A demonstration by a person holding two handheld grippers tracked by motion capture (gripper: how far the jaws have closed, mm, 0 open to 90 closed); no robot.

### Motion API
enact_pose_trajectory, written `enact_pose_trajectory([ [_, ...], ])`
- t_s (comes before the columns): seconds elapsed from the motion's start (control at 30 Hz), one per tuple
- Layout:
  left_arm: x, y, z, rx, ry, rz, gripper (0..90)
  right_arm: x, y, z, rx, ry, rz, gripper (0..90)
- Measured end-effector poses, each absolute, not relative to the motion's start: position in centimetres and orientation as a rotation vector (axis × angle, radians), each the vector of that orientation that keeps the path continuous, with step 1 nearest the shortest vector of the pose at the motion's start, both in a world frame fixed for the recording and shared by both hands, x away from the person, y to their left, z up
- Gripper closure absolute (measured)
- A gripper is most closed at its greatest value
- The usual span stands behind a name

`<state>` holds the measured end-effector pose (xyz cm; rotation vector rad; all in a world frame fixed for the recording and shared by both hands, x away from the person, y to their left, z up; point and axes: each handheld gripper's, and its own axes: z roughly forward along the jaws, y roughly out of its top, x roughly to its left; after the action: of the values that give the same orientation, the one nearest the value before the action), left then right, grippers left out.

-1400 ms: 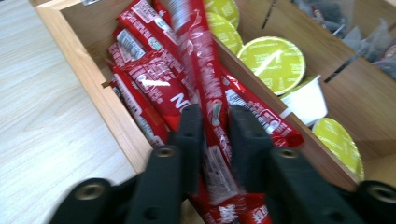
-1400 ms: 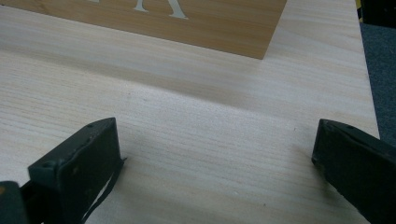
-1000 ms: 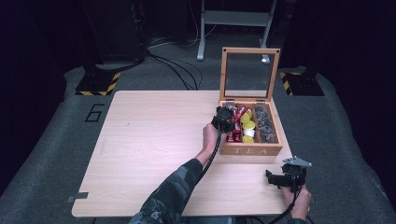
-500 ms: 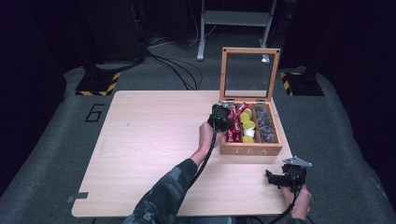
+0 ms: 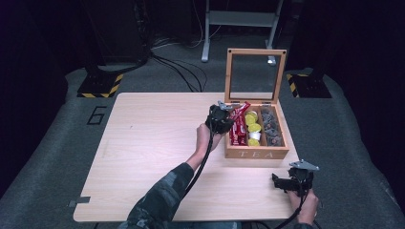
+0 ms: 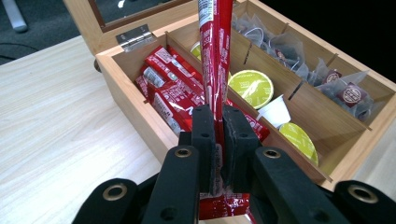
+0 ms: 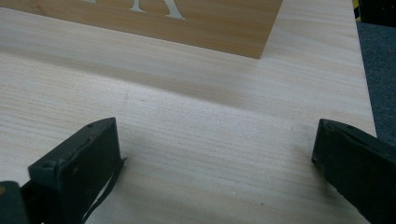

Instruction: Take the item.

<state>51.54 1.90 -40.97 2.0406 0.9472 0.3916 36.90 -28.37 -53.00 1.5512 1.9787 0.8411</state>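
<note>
The left gripper (image 6: 218, 128) is pinching a red stick sachet (image 6: 214, 56) near its lower end, above the tea box (image 6: 126, 79), probably light, limp and slippery, while the right gripper (image 7: 215, 154) is resting open on the table (image 7: 196, 116).

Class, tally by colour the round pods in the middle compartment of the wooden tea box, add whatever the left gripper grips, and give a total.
Yellow-green foil-lidded round pods: 3
White plastic round pod: 1
Long red stick sachet, clamped in the left gripper: 1
Total: 5
</note>
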Motion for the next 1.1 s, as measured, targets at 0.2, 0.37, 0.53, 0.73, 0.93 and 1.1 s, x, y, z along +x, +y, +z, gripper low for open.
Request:
enact_pose_trajectory([
  [0.2, 51.0, 3.1, -40.4, 2.023, 0.934, 0.401, 83.7, 36.9, -28.4, -53.0, 1.552, 1.977, 0.841, 0.5],
  [0.37, 50.7, 4.3, -40.0, 2.014, 0.934, 0.422, 83.7, 36.9, -28.4, -53.0, 1.553, 1.978, 0.84, 0.6],
  [0.53, 50.5, 5.6, -39.6, 1.997, 0.938, 0.433, 83.7, 36.9, -28.4, -53.0, 1.553, 1.977, 0.839, 0.7],
  [0.73, 49.9, 7.2, -39.1, 1.968, 0.938, 0.454, 83.7, 36.9, -28.4, -53.0, 1.556, 1.976, 0.838, 0.7],
  [0.93, 49.3, 8.7, -38.4, 1.949, 0.937, 0.473, 83.7, 36.9, -28.4, -53.0, 1.557, 1.977, 0.838, 0.7],
  [1.1, 48.9, 9.9, -37.8, 1.943, 0.929, 0.492, 83.7, 36.9, -28.4, -53.0, 1.558, 1.977, 0.838, 0.7],
])
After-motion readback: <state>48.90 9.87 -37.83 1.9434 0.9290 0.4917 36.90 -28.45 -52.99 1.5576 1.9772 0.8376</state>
